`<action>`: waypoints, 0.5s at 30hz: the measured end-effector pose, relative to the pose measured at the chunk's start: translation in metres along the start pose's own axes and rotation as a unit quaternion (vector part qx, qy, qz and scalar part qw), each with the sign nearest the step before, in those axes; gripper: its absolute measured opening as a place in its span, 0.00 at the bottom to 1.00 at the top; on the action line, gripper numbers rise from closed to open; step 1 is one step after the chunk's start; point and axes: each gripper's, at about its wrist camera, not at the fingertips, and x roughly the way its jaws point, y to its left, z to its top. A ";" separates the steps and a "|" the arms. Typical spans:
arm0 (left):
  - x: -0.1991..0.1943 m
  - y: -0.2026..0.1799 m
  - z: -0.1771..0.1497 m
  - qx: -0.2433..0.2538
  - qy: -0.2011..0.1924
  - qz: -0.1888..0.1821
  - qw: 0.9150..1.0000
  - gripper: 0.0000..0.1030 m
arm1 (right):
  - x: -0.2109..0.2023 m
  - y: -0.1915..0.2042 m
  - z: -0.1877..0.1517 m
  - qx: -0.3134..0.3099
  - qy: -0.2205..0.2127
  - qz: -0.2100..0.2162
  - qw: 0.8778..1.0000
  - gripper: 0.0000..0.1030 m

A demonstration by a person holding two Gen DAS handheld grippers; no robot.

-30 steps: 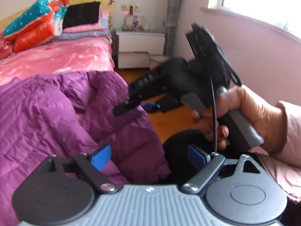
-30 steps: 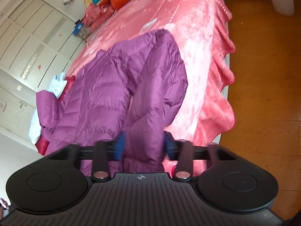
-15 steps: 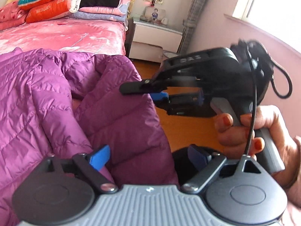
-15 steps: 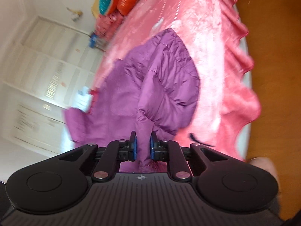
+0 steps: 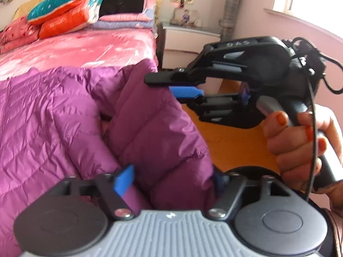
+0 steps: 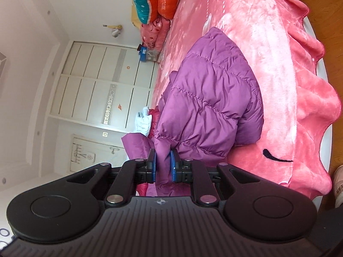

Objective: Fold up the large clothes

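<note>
Right wrist: the right gripper (image 6: 163, 163) pinches the purple jacket (image 6: 212, 107) on the pink bed (image 6: 278, 68).
The left gripper's (image 5: 171, 182) jaws have just been closing around a jacket fold, blue pads against it.

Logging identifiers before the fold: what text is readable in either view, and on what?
"EAR", cut off by the frame edge: on the shoe.
Raised letters, perhaps "DAS", not sure: on the body of the right gripper.
Print on the orange pillow: too blurred to read.
</note>
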 end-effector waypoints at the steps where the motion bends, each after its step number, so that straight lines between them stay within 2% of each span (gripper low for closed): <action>1: 0.001 0.001 0.000 -0.002 0.003 0.001 1.000 0.50 | 0.001 0.001 0.000 -0.001 0.002 0.000 1.000 0.16; 2: 0.001 0.001 0.001 -0.002 0.005 -0.003 1.000 0.40 | 0.001 0.002 -0.001 -0.003 0.003 -0.002 1.000 0.17; 3: 0.002 0.001 0.002 -0.002 0.006 -0.006 1.000 0.36 | 0.003 0.001 -0.002 -0.006 0.004 -0.005 1.000 0.17; 5: 0.000 0.003 0.003 -0.005 0.003 -0.007 1.000 0.22 | 0.005 0.004 -0.003 -0.013 0.007 -0.011 1.000 0.17; 8: -0.005 0.008 0.007 -0.022 0.000 -0.020 1.000 0.13 | 0.006 0.005 -0.004 -0.019 0.009 -0.014 1.000 0.19; 12: -0.020 0.027 0.017 -0.072 -0.024 -0.047 0.996 0.09 | 0.005 0.006 -0.004 -0.021 0.003 -0.010 1.000 0.22; 13: -0.026 0.033 0.020 -0.083 -0.035 -0.050 0.995 0.08 | 0.005 0.006 -0.004 -0.019 0.000 -0.007 1.000 0.26; 15: -0.040 0.044 0.029 -0.102 -0.061 -0.052 0.992 0.07 | 0.002 0.006 -0.003 -0.015 -0.009 0.000 1.000 0.49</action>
